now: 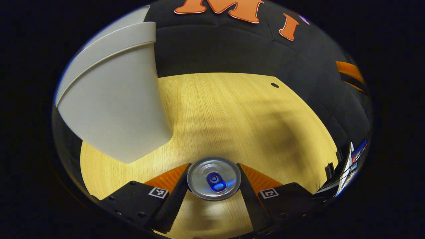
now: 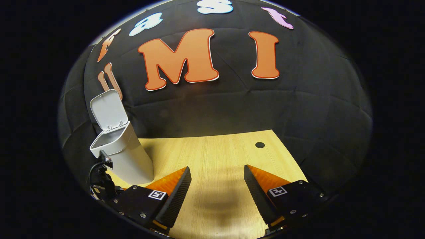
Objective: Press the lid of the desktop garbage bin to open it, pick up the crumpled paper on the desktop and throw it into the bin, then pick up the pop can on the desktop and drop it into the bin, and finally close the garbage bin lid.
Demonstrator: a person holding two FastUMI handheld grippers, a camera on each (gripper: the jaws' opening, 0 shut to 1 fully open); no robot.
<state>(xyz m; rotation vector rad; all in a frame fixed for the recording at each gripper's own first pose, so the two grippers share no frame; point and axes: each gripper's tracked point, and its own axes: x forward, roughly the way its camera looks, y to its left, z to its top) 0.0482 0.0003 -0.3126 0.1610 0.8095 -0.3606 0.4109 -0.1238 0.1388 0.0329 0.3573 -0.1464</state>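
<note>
Meanwhile we saw left gripper (image 1: 214,177) pinching pop can (image 1: 214,178) upright | right gripper (image 2: 215,186) spread above desktop (image 2: 215,149) | garbage bin (image 2: 127,156) lid (image 2: 108,109) raised, left edge.

Right claw (image 2: 215,189) agape above table (image 2: 219,149); bin (image 2: 127,159) lid (image 2: 108,110) up

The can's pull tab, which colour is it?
Blue, on a silver top. The can shows best in the left gripper view, between the left tongs.

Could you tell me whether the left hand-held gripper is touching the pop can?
Touching: the left gripper view shows both fingers of the left hand-held gripper pressed against the silver aluminium pop can.
</note>
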